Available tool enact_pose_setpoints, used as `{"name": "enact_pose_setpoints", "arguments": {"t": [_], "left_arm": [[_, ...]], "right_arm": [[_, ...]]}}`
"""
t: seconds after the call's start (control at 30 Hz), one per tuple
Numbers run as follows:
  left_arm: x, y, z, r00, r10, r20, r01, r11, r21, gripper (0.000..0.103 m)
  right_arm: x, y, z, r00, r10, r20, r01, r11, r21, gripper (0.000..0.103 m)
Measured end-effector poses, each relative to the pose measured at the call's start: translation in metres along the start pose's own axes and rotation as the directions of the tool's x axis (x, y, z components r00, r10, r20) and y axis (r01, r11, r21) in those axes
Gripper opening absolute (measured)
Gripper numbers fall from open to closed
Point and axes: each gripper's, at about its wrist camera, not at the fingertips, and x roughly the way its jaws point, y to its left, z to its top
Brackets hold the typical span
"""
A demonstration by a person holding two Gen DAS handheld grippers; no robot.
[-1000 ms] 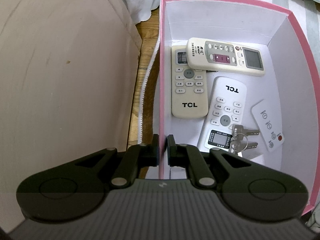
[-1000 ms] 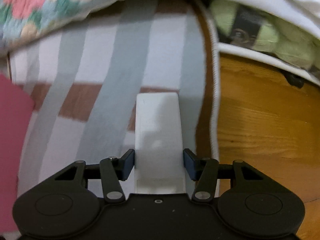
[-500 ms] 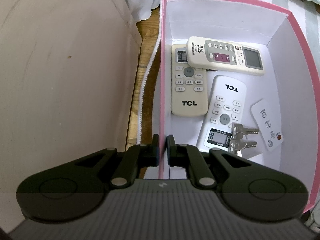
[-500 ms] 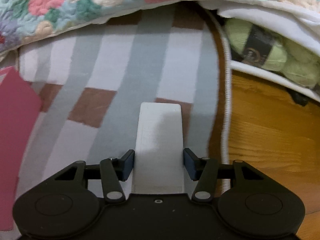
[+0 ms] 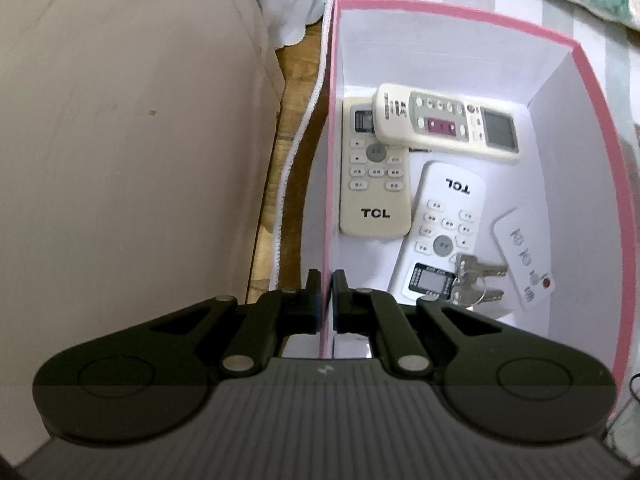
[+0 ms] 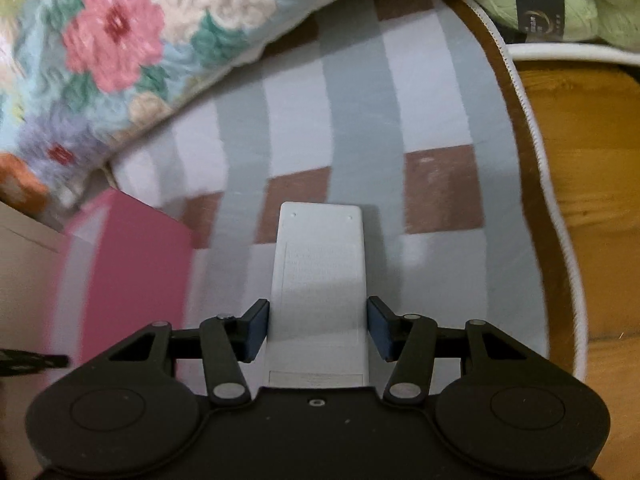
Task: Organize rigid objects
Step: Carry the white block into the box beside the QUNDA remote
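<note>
Four remotes lie inside the pink box (image 5: 600,92): a cream remote (image 5: 374,200) marked TCL by the left wall, a second cream remote (image 5: 446,126) lying crosswise over its top end, a white remote (image 5: 442,216) marked TCL upside down, and a thin white card remote (image 5: 524,256) by the right wall. Some keys (image 5: 476,280) rest between the white remote and the card remote. The left gripper (image 5: 326,296) is clamped on the box's left wall, one finger on either side of it. The right gripper (image 6: 316,330) clasps another remote (image 6: 318,292), white with its plain back facing the camera, both pads against its sides, above a striped cloth (image 6: 360,112). Beyond lie a floral quilt (image 6: 120,40), green yarn (image 6: 580,8) and a wooden floor (image 6: 592,200).
</note>
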Motion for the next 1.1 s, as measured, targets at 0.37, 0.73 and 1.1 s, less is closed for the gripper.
{"name": "enact_pose_setpoints", "arguments": {"t": [0.37,0.73,1.1], "left_arm": [[-0.003,-0.004,-0.005,1.000,0.006,0.023,-0.007,0.999,0.036,0.004],[-0.004,-0.003,-0.005,0.999,0.011,0.035,-0.012,1.000,0.026,0.004],[-0.007,0.000,-0.005,0.999,-0.008,0.049,0.007,1.000,0.025,0.004]], "right_arm": [[-0.042,0.108,-0.016,0.946,0.323,0.004,-0.316,0.929,-0.194,0.058],[0.003,0.232,-0.050,0.946,0.311,-0.092,-0.321,0.857,-0.402,0.058],[0.084,0.261,-0.066,0.998,-0.064,0.005,0.056,0.822,-0.567,0.058]]}}
